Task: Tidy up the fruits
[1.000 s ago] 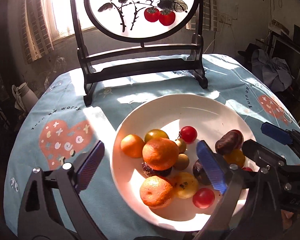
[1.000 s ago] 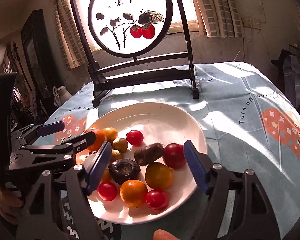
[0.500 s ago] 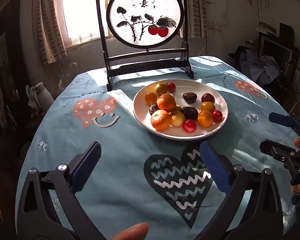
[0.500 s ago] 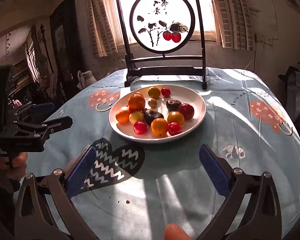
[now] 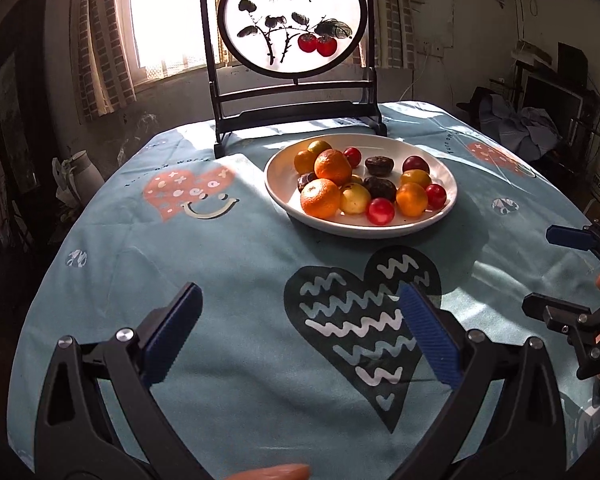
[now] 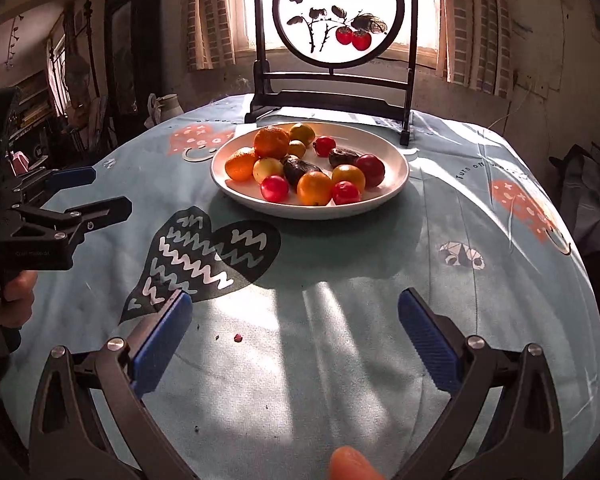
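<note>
Both grippers have pulled back from the white plate [image 5: 448, 184] since a second ago, when their blue pads were right over the fruit. Now the plate sits well ahead of each one, out on the blue tablecloth [image 5: 228, 264].

The left gripper [image 5: 300, 336] hangs over the cloth with its two fingers spread wide. It holds nothing. A big dark heart [image 5: 364, 320] printed on the cloth lies under it and a bit to its right. The plate is ahead of it and a little to the right.

The right gripper [image 6: 296, 340] is spread wide too, and it holds nothing. A sunny patch of cloth lies under it. The plate [image 6: 396, 160] is straight ahead of it. The left gripper [image 6: 96, 192] shows far off to its left side, with a hand [image 6: 8, 300] around its handle.

All the fruit is on the plate, piled together. On the left side are big oranges [image 5: 332, 166], one sitting on top of other fruit. Small red round fruits [image 5: 380, 211] sit at the near edge. Dark brown wrinkly fruits [image 5: 379, 166] lie in the middle. A yellow one [image 5: 355, 199] rests between an orange and a red one.

Past the plate stands a round picture screen [image 5: 292, 20] in a dark wood frame, with two red fruits painted on it. A bright window [image 5: 164, 16] is behind it.
</note>
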`<state>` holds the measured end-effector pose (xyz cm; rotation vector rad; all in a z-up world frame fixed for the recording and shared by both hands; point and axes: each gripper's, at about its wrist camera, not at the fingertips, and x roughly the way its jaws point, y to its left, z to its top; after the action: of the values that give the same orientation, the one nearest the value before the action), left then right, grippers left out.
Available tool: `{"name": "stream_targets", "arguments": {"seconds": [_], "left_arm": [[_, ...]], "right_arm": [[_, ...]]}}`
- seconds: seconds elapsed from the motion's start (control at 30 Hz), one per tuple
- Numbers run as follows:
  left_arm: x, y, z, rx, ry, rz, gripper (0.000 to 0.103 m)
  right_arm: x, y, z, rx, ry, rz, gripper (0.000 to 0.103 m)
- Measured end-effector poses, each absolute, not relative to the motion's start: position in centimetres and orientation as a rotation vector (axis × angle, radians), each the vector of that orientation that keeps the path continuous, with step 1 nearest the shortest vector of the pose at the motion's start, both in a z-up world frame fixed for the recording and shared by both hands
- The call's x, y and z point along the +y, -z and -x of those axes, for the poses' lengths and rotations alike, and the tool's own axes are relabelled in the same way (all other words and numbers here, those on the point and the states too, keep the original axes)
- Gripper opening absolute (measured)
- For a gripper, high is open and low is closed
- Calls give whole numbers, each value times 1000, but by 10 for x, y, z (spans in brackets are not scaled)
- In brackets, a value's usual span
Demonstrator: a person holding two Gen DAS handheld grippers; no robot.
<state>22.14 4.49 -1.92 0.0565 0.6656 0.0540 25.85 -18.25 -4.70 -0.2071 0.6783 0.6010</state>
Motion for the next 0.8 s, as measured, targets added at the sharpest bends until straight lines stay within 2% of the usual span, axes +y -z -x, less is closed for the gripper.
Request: {"name": "stream_targets", "arguments": {"seconds": [0.8], "left_arm": [[47, 21, -221, 669, -69, -51, 101]], "right_arm": [[-178, 52, -258, 697, -599, 226, 102]]}}
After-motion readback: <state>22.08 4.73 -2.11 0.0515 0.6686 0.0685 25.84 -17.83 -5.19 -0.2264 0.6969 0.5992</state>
